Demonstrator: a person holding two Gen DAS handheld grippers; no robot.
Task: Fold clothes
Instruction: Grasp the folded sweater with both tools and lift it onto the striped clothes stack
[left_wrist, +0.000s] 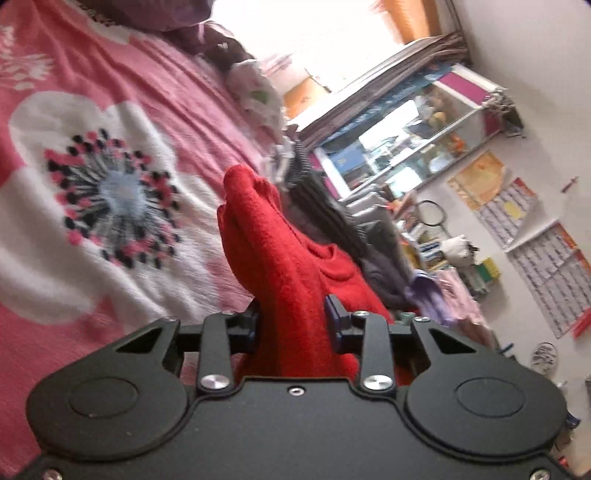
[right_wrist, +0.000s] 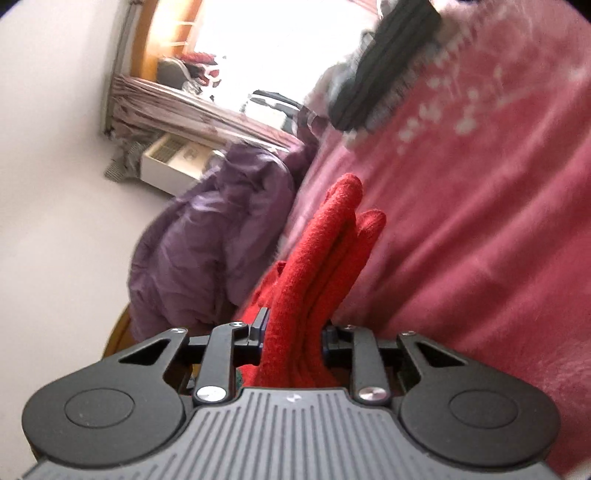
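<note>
A red knit garment (left_wrist: 291, 266) is bunched between the fingers of my left gripper (left_wrist: 295, 317), which is shut on it and holds it above the pink floral bedspread (left_wrist: 110, 192). The same red garment (right_wrist: 317, 266) also runs through my right gripper (right_wrist: 293, 332), which is shut on its folded layers beside the bedspread (right_wrist: 480, 221). Both views are tilted and blurred.
A pile of dark striped and grey clothes (left_wrist: 332, 214) lies past the red garment. A purple garment (right_wrist: 207, 236) is heaped at the bed's edge, and a dark striped piece (right_wrist: 384, 62) lies farther off. Shelves and a glass cabinet (left_wrist: 413, 133) line the wall.
</note>
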